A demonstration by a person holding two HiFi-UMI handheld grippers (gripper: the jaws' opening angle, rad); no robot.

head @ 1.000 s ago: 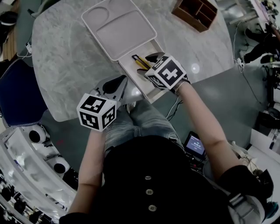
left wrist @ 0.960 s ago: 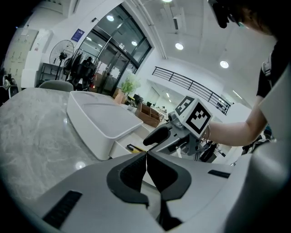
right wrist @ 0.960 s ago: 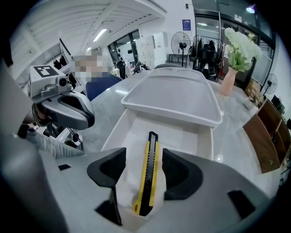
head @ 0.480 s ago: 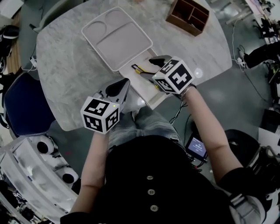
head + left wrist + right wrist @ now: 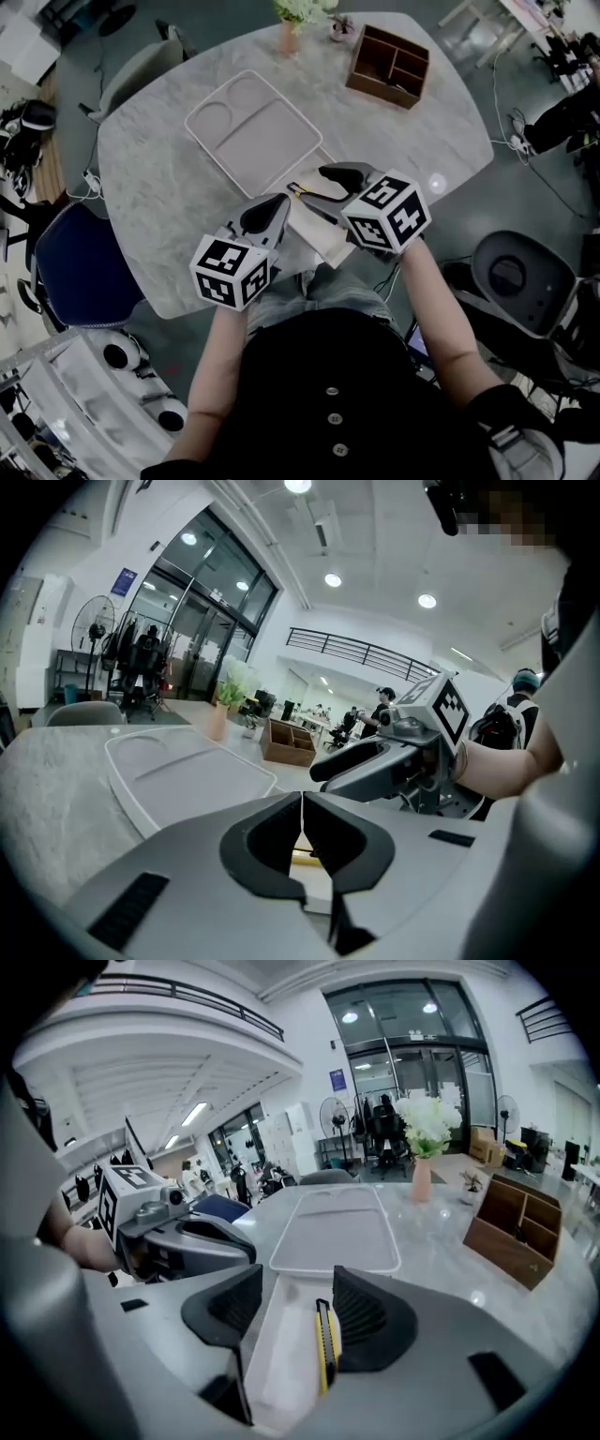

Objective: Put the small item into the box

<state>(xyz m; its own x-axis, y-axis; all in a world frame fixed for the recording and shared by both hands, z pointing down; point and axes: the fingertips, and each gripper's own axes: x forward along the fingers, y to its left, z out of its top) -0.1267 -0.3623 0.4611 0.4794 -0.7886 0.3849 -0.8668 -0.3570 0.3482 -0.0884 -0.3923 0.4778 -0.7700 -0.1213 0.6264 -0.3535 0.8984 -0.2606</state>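
Now, yel. knife [image 5: 324,1349] in white box [image 5: 277,1363], lid [image 5: 333,1227] beside

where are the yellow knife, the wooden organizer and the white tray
yellow knife [image 5: 324,1349], right gripper view, middle of its body
wooden organizer [image 5: 497,1249], right gripper view, its front wall
white tray [image 5: 267,131], head view, bare large compartment

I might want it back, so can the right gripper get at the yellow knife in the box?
Probably yes. The right gripper hangs above the open box, jaws apart though just closing slightly, holding nothing; the yellow knife lies uncovered inside, near one wall.
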